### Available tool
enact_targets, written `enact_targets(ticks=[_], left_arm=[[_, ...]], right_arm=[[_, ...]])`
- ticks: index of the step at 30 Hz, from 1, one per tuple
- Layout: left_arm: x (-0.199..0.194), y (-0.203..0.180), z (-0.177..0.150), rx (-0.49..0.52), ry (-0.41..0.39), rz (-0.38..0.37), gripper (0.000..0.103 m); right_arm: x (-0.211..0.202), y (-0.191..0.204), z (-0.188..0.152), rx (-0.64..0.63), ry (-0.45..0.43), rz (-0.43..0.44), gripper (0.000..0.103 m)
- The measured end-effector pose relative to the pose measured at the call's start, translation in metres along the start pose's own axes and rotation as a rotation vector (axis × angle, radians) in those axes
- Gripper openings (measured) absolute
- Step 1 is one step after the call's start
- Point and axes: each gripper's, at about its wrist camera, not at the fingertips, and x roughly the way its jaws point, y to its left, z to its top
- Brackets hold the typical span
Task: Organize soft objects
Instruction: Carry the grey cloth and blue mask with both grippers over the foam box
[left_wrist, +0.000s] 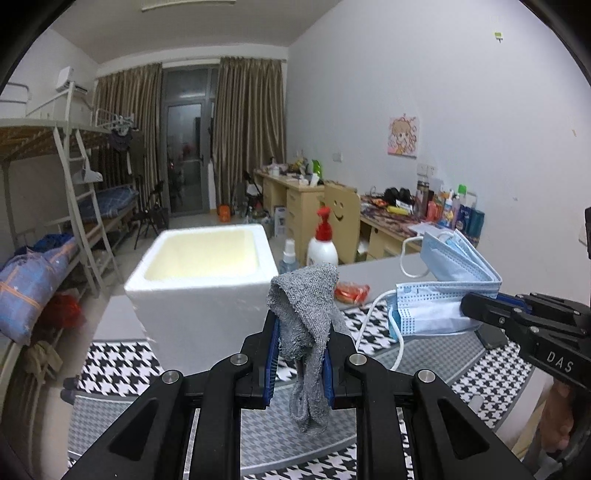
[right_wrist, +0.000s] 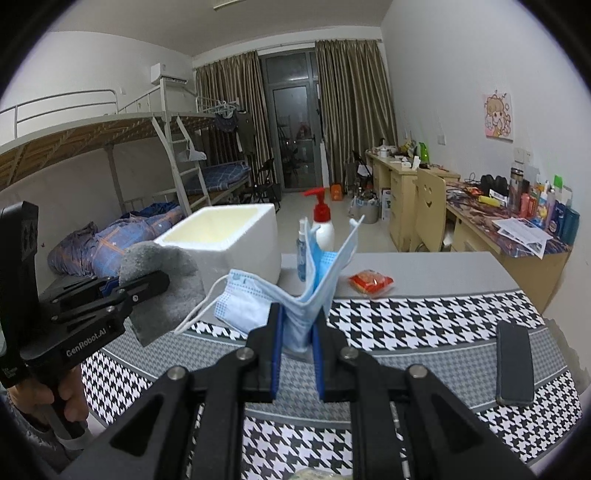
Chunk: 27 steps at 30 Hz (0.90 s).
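My left gripper (left_wrist: 300, 338) is shut on a grey sock (left_wrist: 308, 314) that hangs between its blue pads, held above the table in front of a white foam box (left_wrist: 201, 284). My right gripper (right_wrist: 298, 321) is shut on light blue face masks (right_wrist: 314, 273), lifted off the table; the masks fan upward and one droops left with its white ear loop. In the right wrist view the left gripper (right_wrist: 155, 280) and the sock (right_wrist: 162, 291) are at the left, near the box (right_wrist: 229, 240). In the left wrist view the right gripper (left_wrist: 476, 306) and the masks (left_wrist: 443, 288) are at the right.
A houndstooth mat (right_wrist: 406, 317) covers the grey table. Behind the masks stand a red-pump lotion bottle (right_wrist: 323, 221) and a small spray bottle (right_wrist: 302, 254). A red snack packet (right_wrist: 370, 282) lies on the table. A black phone (right_wrist: 514, 365) lies at the right on the mat.
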Motion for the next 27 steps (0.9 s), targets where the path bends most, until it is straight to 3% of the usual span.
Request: enact_targets(ticks=[16, 27], left_arm=[[-0.009, 0.024, 0.029, -0.008, -0.077, 0.069, 0.021], [-0.002, 0.034, 0.038, -0.011, -0.086, 0.095, 0.021]], right_arm=[[0.008, 0.017, 0.029, -0.036, -0.050, 0.011, 0.018], [0.015, 0.027, 0.040, -0.042, -0.064, 0.015, 0.018]])
